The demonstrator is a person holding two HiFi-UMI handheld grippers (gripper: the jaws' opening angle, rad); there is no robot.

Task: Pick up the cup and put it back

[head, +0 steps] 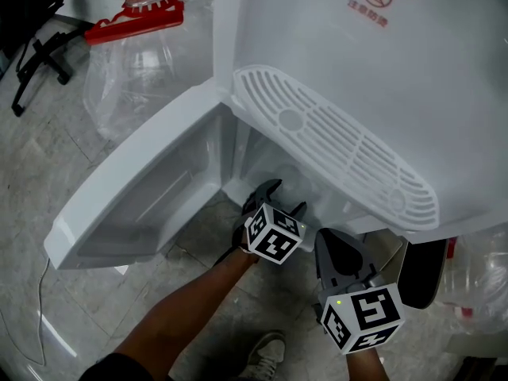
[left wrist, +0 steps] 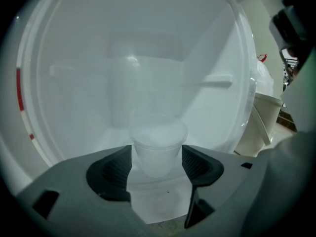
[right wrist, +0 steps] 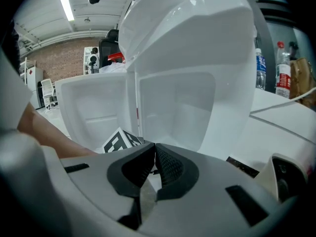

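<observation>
left gripper (left wrist: 156, 163) released, translucent plastic cup (left wrist: 158, 141) between its jaws at 6 o'clock | right gripper (right wrist: 154, 164) clenched, empty

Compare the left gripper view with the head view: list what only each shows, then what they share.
Left gripper view only: a translucent cup standing between the left gripper's open jaws. Head view only: the vented grille, the person's forearm and shoe. Both: the white lower compartment.

Jaws apart on the left tool (head: 282, 199), together on the right tool (head: 336, 246)
</observation>
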